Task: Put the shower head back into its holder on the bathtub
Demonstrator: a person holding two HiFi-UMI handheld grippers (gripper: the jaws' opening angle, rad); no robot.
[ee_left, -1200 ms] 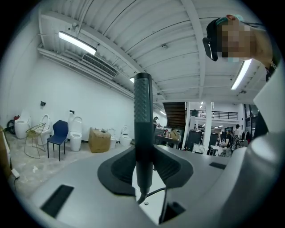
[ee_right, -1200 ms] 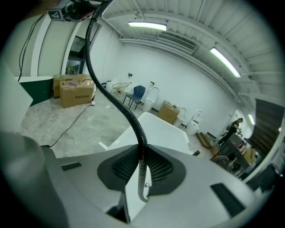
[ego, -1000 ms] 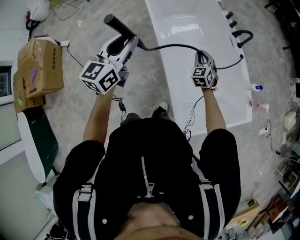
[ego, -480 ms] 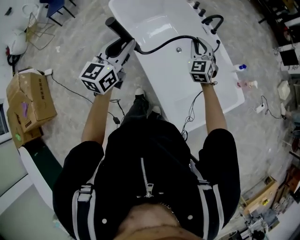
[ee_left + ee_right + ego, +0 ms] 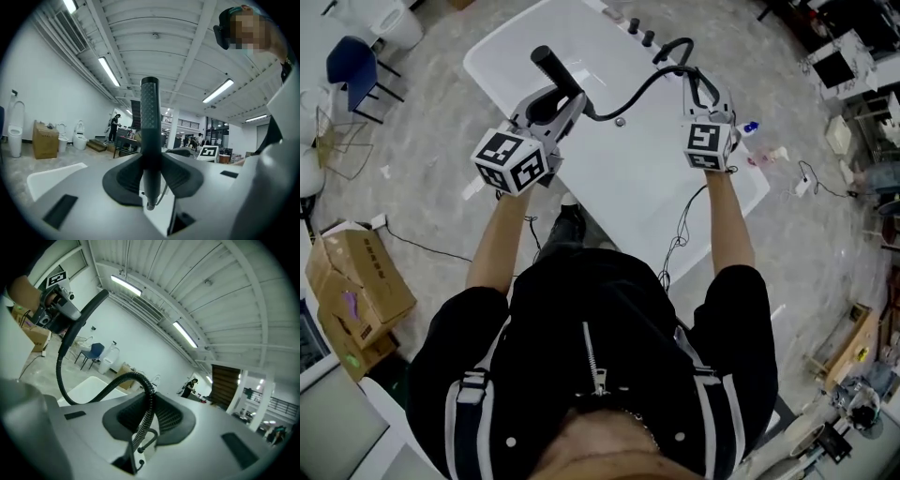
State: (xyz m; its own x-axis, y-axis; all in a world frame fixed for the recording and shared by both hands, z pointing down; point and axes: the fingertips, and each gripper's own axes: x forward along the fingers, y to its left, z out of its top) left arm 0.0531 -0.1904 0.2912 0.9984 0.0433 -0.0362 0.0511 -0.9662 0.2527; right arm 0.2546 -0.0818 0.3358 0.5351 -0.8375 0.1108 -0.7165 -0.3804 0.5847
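We find the left gripper [image 5: 151,176] clamped on the black shower head [image 5: 150,117], whose handle stands upright between the jaws. The right gripper [image 5: 147,414] is closed narrowly on the ribbed hose [image 5: 152,399], which arcs between the two. Both hang above the white bathtub [image 5: 628,187]. Dark knobs [image 5: 648,37] line its far rim.

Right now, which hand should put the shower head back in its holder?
Left. The left gripper is clamped on the shower head; the right gripper only pinches the hose, though it sits nearer the taps.
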